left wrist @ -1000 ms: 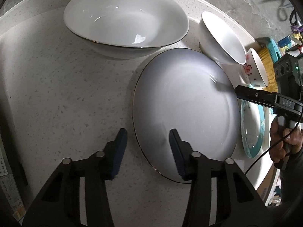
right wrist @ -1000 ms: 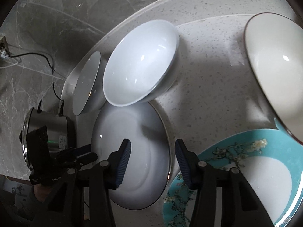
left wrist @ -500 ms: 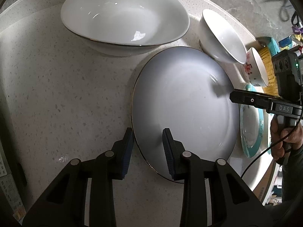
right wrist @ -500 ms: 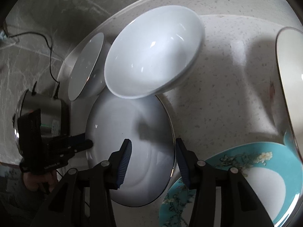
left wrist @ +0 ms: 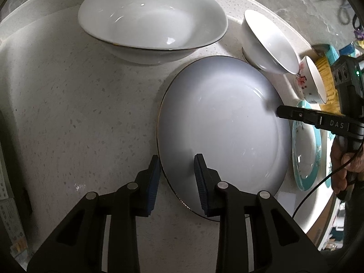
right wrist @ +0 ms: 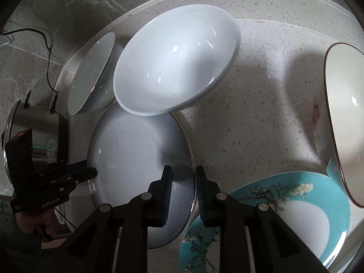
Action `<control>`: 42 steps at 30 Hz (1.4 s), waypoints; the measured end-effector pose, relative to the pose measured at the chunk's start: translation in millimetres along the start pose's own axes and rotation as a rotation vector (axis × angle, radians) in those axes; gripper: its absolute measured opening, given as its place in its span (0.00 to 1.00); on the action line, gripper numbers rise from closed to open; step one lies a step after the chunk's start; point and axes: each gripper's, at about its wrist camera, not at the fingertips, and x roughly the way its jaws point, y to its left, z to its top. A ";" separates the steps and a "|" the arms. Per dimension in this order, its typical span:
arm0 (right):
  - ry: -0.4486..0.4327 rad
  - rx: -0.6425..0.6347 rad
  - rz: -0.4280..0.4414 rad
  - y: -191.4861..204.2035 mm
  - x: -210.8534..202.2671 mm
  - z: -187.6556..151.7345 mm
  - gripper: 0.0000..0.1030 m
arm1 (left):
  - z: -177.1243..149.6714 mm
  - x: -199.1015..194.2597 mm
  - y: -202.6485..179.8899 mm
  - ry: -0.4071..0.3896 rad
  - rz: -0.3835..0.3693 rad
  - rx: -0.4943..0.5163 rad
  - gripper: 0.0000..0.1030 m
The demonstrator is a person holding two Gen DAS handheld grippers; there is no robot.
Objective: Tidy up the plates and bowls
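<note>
A large white plate (left wrist: 218, 122) with a thin gold rim is seen lying flat on the speckled pale table (left wrist: 79, 113); its surface is glossy and bare. The left hand-held gripper (left wrist: 177, 170) is placed over the plate's near edge, one blue pad outside the rim and one above the plate; a gap is left between the pads, so the plate is not pinched. The right hand-held gripper (right wrist: 183, 182) is set likewise astride the opposite rim of the white plate (right wrist: 136, 159), its pads parted and not clamped.

Behind the plate a wide white bowl (left wrist: 152, 18) with a gold edge is seen, and beside it a smaller white bowl (left wrist: 270, 41) overhangs the plate's far rim. A bowl with red flowers (left wrist: 309, 79) is seen further off. A turquoise plate (right wrist: 284, 216) with a blossom pattern is found just beside the white plate. A steel pot (right wrist: 34, 127) is visible near the table's edge.
</note>
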 end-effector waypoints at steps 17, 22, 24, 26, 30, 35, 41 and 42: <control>-0.038 0.080 -0.050 13.9 -7.1 -7.2 0.24 | 3.6 1.4 -8.9 0.004 0.035 -0.020 0.26; -0.041 0.091 -0.058 14.1 -10.6 -6.4 0.24 | 4.2 -3.8 -10.1 0.000 0.031 -0.018 0.26; -0.042 0.096 -0.062 15.4 -11.6 -8.9 0.24 | 4.0 -7.2 -10.6 -0.001 0.029 -0.013 0.26; -0.046 0.099 -0.065 17.1 -13.9 -11.5 0.24 | 2.7 -11.6 -12.1 -0.002 0.029 -0.006 0.26; -0.057 0.106 -0.068 19.0 -22.7 -19.9 0.24 | -1.9 -20.9 -17.7 -0.004 0.026 0.011 0.26; -0.077 0.120 -0.074 23.6 -37.9 -38.0 0.24 | -18.0 -33.7 -24.4 -0.007 0.014 0.030 0.26; -0.100 0.149 -0.079 31.3 -51.2 -70.7 0.24 | -50.2 -40.9 -30.1 0.010 -0.003 0.055 0.26; -0.102 0.151 -0.082 32.5 -52.5 -76.6 0.24 | -56.7 -41.1 -30.1 0.015 -0.006 0.059 0.26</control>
